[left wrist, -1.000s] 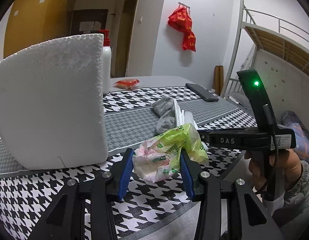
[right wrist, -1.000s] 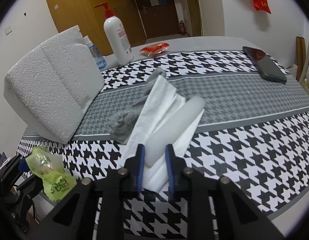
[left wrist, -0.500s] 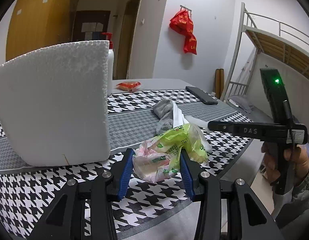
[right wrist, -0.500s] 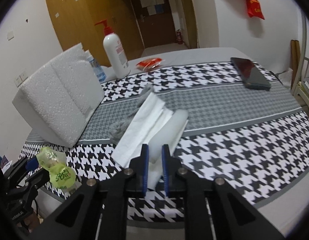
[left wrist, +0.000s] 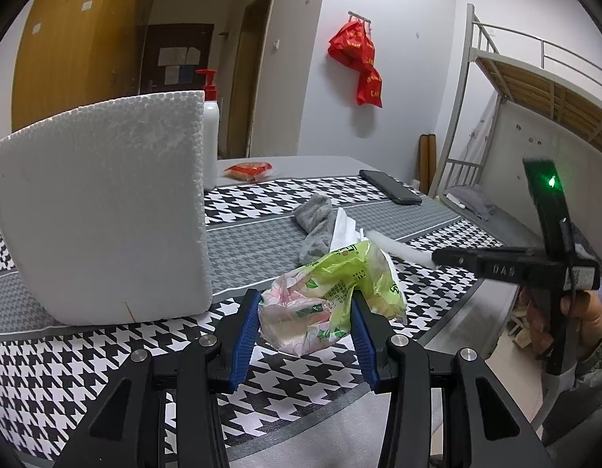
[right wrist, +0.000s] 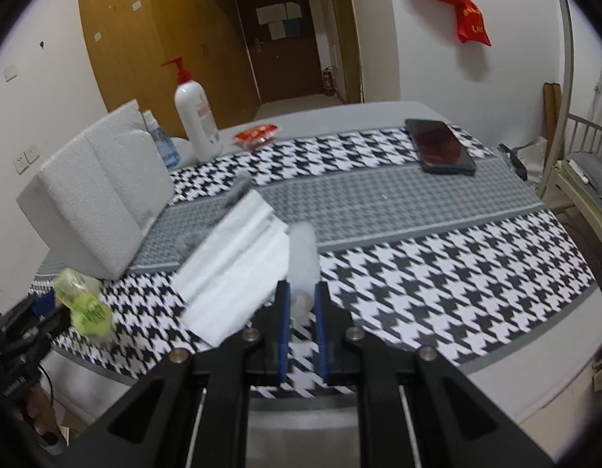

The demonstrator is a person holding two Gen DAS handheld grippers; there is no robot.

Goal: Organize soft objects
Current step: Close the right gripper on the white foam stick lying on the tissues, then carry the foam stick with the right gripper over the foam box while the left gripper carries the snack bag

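foam block (left wrist: 102,210): biggest thing on my table (right wrist: 437,257), standing upright at its left side; I'd judge it light, stiff and crumbly, so take it by a face and not a corner.
paper stack (right wrist: 238,249): loose folded sheets mid-table, floppy, likely to fan out; it lies just left of my right tongs.
foam tube (right wrist: 303,257): my right gripper (right wrist: 302,312) is pinched narrow on its near end, jaws just closing in; soft, feather-light, it squashes, so the far end may sag or swing.
tissue packet (left wrist: 332,296): my left gripper (left wrist: 305,312) holds it part-open across the middle, above the near table edge; crinkly, slippery film.
sock (left wrist: 314,226): limp, behind the paper.
room: open cloth to the right, phone (right wrist: 439,146) well apart.
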